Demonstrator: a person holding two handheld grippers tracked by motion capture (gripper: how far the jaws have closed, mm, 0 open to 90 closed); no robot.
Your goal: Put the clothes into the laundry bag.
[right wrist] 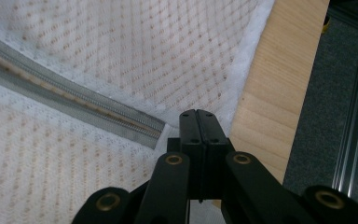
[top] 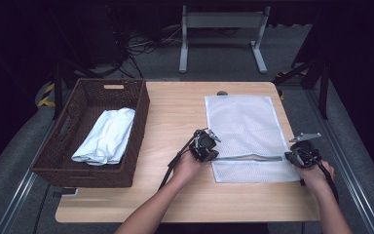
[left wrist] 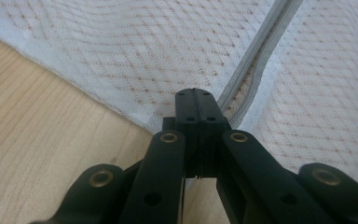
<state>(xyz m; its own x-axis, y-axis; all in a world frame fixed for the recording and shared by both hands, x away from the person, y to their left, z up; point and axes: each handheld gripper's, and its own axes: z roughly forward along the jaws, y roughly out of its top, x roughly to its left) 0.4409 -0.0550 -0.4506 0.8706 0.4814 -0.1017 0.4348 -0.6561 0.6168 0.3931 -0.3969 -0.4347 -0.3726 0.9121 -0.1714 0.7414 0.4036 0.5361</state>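
Observation:
A white mesh laundry bag (top: 243,124) lies flat on the right half of the wooden table (top: 175,114). A grey zipper (top: 253,157) runs across it near its front edge. My left gripper (top: 215,153) rests at the zipper's left end with its jaws pressed together, tips on the mesh (left wrist: 121,51) beside the zipper (left wrist: 256,60). At the zipper's right end, my right gripper (top: 289,157) is also shut, tips just past the zipper's end (right wrist: 65,100) on the bag's edge (right wrist: 168,56). Whether either pinches mesh I cannot tell.
A dark wicker basket (top: 141,109) stands on the table's left side and holds a folded white garment (top: 106,136). The table's right edge (right wrist: 270,107) is close to my right gripper, with grey floor and a metal rail (right wrist: 354,140) beyond. A metal frame (top: 221,22) stands behind the table.

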